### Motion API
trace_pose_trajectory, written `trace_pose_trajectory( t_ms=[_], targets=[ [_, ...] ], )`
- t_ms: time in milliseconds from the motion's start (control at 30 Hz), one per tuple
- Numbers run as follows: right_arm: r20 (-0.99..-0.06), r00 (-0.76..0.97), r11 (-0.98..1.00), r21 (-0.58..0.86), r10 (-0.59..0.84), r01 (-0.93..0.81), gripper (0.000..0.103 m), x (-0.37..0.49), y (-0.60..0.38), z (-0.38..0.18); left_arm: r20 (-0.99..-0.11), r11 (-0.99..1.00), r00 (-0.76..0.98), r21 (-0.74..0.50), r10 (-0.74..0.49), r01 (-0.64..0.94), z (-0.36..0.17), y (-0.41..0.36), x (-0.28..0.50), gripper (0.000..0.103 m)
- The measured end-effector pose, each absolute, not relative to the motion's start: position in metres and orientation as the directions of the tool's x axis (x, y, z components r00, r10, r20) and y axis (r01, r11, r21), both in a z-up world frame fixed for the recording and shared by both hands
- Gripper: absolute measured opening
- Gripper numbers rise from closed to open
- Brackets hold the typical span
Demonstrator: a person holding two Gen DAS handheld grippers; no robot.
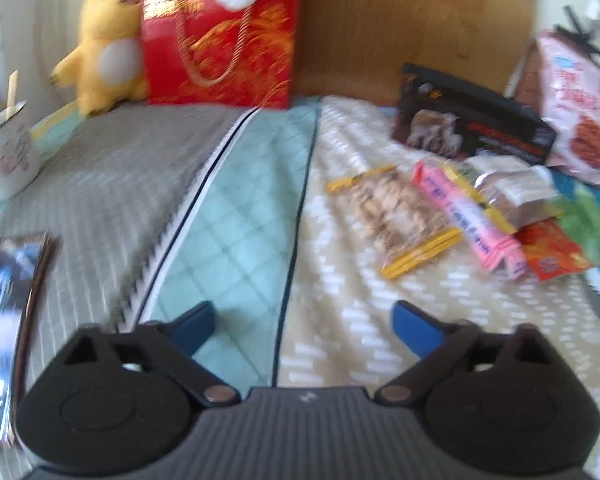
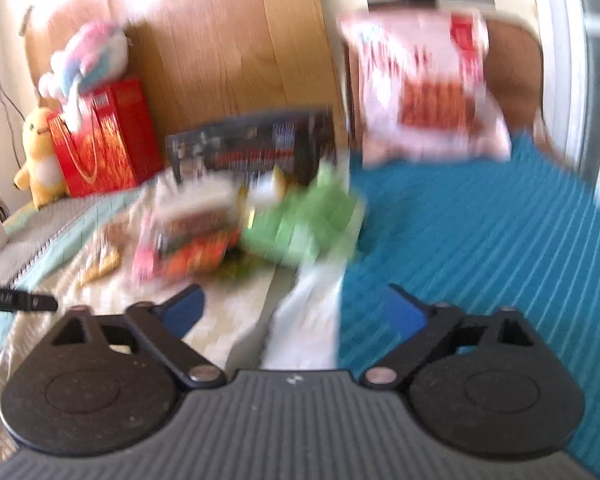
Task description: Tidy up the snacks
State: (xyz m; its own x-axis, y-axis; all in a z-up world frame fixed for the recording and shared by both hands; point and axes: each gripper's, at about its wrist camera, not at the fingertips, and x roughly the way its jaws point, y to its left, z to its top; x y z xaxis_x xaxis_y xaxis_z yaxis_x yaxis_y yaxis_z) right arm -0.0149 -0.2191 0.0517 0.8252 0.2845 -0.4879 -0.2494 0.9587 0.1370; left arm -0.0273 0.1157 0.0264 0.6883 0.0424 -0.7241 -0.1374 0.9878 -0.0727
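Snacks lie in a loose pile on the bed at the right. A clear packet with yellow ends (image 1: 396, 220), a pink box (image 1: 468, 220), a silver pack (image 1: 512, 192), an orange packet (image 1: 552, 254) and a green bag (image 1: 584, 220) lie together. Behind them are a black box (image 1: 472, 120) and a pink-white bag (image 1: 580, 108). My left gripper (image 1: 304, 320) is open and empty, hovering over the bedding short of the pile. My right gripper (image 2: 296, 308) is open and empty, just short of the green bag (image 2: 304, 228) and orange packet (image 2: 200, 256). The right view is blurred.
A red gift bag (image 1: 220, 40) and a yellow plush duck (image 1: 108, 40) stand at the wooden headboard (image 1: 416, 20). A white paper cup (image 1: 8, 152) sits far left, a dark glossy packet (image 1: 12, 280) near left. A teal blanket (image 2: 480, 240) covers the right side.
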Motion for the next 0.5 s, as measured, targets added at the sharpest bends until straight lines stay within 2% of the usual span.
trace_pose_trajectory(
  t_ms=[100, 133, 200, 267, 367, 400, 500],
  targets=[
    [-0.439, 0.814, 0.923, 0.124, 0.381, -0.365, 0.072, 0.006, -0.229, 0.094, -0.645, 0.984, 0.765, -0.13, 0.011, -0.124, 0.055, 0.131, -0.018, 0.087],
    [-0.433, 0.781, 0.891, 0.153, 0.45, -0.428, 0.063, 0.019, -0.228, 0.106, -0.622, 0.98, 0.782, -0.17, -0.027, -0.101, 0.064, 0.132, -0.013, 0.087],
    [-0.45, 0.709, 0.836, 0.217, 0.543, -0.503, 0.056, 0.044, -0.22, 0.115, -0.599, 0.966, 0.785, -0.258, -0.159, -0.001, 0.08, 0.125, 0.01, 0.085],
    [-0.5, 0.641, 0.805, 0.242, 0.582, -0.542, 0.049, 0.073, -0.202, 0.109, -0.598, 0.948, 0.761, -0.311, -0.25, 0.067, 0.083, 0.11, 0.035, 0.072],
    [-0.568, 0.545, 0.745, 0.2, 0.617, -0.636, 0.05, 0.099, -0.176, 0.084, -0.612, 0.907, 0.686, -0.379, -0.393, 0.182, 0.074, 0.08, 0.073, 0.062],
    [-0.596, 0.519, 0.728, 0.17, 0.612, -0.664, 0.051, 0.107, -0.167, 0.073, -0.626, 0.901, 0.66, -0.382, -0.416, 0.206, 0.068, 0.069, 0.083, 0.062],
    [-0.653, 0.449, 0.692, 0.163, 0.61, -0.703, 0.059, 0.123, -0.156, 0.053, -0.679, 0.92, 0.622, -0.316, -0.391, 0.233, 0.052, 0.038, 0.104, 0.062]
  ],
)
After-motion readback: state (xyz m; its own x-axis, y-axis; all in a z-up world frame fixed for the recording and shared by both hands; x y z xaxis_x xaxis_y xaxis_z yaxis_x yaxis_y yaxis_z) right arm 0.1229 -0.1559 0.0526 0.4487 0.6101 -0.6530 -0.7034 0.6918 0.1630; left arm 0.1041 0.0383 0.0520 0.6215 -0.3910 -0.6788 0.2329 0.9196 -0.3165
